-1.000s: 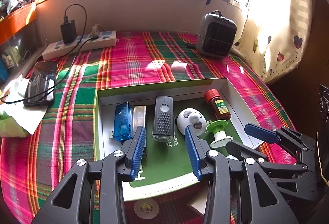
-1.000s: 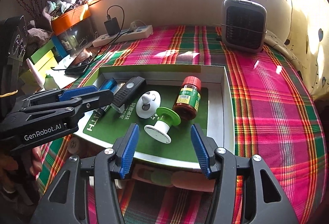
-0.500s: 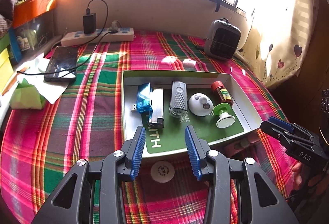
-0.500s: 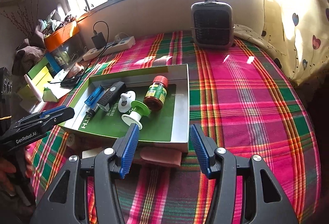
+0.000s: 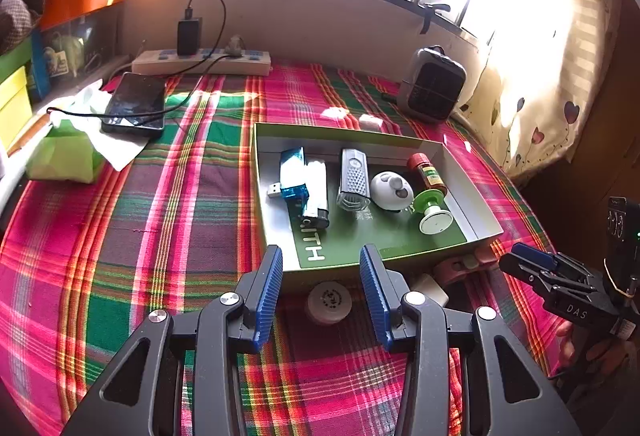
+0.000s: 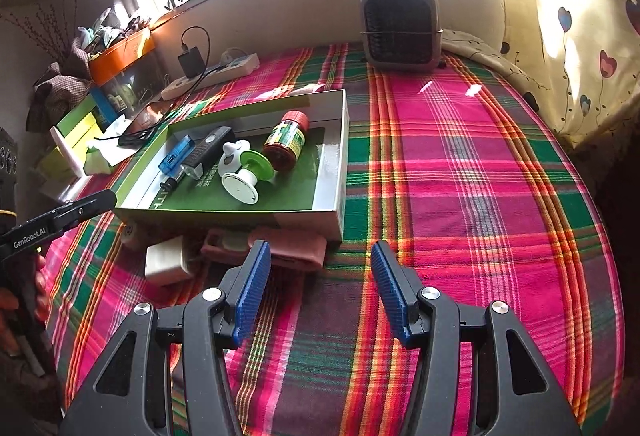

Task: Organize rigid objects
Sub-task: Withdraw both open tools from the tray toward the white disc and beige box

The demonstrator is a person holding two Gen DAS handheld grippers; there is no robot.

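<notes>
With both grippers hanging above the plaid cloth (image 6: 460, 163), a shallow green-lined tray (image 5: 476, 191) sits in the middle of the table, already carrying a row of small hard items. From left to right in the left wrist view lie a blue USB stick (image 5: 294, 181), a white lighter (image 5: 316, 193), a grey remote-like gadget (image 5: 353, 181), a white round gadget (image 5: 390, 191), a red-capped bottle (image 5: 427, 171) and a green-and-white spool (image 5: 434, 213).

The left gripper (image 5: 321, 290) has its blue pads spread apart with nothing between them, poised over the tray's near edge. The right gripper (image 6: 316, 292) is likewise parted and empty, over bare cloth near the tray's near right corner.

Several things remain outside the tray, tucked against its near wall: a round white disc (image 5: 329, 300), a white charger block (image 6: 166, 263) and a pink item (image 6: 276, 242) partly under the rim. Judging by this, the sorting is well along, with these strays apparently next.

Doing that well means dropping low and level to the cloth, straddling one stray squarely, and drawing it clear of the wall before lifting, so the tray is not nudged. The flat disc looks hardest to pinch; the spool and bottle could roll if the tray is jolted.
</notes>
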